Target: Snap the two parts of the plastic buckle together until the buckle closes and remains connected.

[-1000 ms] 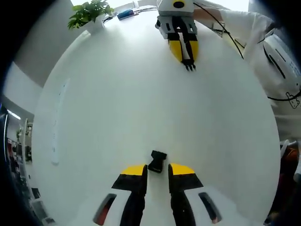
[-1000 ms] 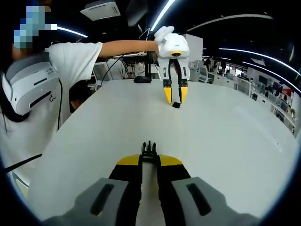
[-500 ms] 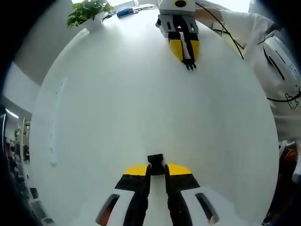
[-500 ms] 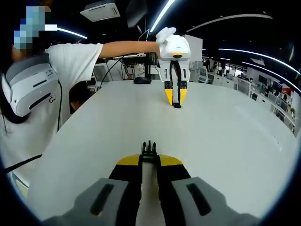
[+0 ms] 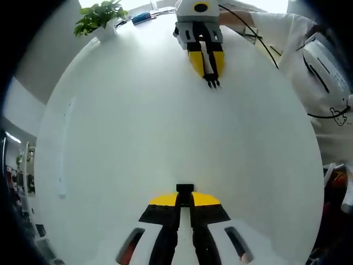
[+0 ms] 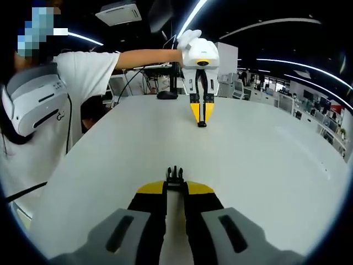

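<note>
Buckle halves sit pinched in closed jaws: socket half (image 5: 185, 189) at lower centre in the left gripper (image 5: 185, 197), pronged half (image 6: 175, 174) in the right gripper (image 6: 175, 186), well apart over the white counter (image 5: 165, 121). Misaligned prongs could jam or twist loose.

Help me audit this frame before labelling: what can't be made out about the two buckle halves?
- Socket half, left gripper view: the left gripper covers most of it.
- Pronged half, right gripper view: its base sits hidden inside the right gripper.
- Both halves look too small for latch detail when seen in the opposite view.
</note>
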The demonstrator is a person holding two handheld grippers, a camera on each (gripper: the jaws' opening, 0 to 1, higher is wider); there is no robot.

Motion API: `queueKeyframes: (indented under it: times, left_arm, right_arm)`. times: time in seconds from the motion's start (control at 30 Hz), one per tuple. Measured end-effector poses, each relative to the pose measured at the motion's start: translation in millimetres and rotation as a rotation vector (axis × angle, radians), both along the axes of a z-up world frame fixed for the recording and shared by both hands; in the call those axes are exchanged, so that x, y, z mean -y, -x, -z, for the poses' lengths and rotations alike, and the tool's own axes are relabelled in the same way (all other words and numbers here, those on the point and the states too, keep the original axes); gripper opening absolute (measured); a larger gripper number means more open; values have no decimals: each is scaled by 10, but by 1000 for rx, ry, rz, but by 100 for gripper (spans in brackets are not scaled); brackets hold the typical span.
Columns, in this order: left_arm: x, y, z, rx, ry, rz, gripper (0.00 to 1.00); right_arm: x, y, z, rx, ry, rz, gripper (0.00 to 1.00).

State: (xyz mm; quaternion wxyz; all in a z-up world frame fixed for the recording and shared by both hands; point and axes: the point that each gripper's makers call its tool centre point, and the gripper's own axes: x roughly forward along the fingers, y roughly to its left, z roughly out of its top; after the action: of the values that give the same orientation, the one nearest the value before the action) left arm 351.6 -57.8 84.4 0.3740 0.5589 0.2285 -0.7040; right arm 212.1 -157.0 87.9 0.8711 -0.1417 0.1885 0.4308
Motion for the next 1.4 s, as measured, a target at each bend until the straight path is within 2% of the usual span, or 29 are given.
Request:
queueKeyframes:
  times: [0.23,0.3,0.47,0.53,0.6,0.77,0.97,1.27,1.4]
  left_arm:
    - [-32,95,-5,-1,0,-4,5]
    - [-36,88,-9,21,-5,-37,5]
    - [-62,177,-16,37,-28,-42,5]
    - [-52,196,-20,54,-32,-70,5]
    - [-59,238,-23,57,-40,-59,5]
    - [-33,347,-42,36,-45,-112,5]
    - [-45,404,-28,31,-60,-117,5]
    - [7,628,-47,-68,-71,-150,5]
    - [16,677,-3,-45,-83,-154,5]
  right_arm:
    - [-7,21,-2,1,0,2,11]
    - [-3,21,-4,1,1,4,11]
    - [-11,10,-8,1,12,3,11]
    - [-15,-2,-10,2,14,3,11]
    - [-19,-14,-11,2,13,5,11]
    - [-24,-40,-18,8,35,2,11]
    - [-29,-72,6,3,42,-5,11]
    - [-38,-156,24,-9,58,-20,11]
    - [-24,-201,15,-9,53,-18,11]
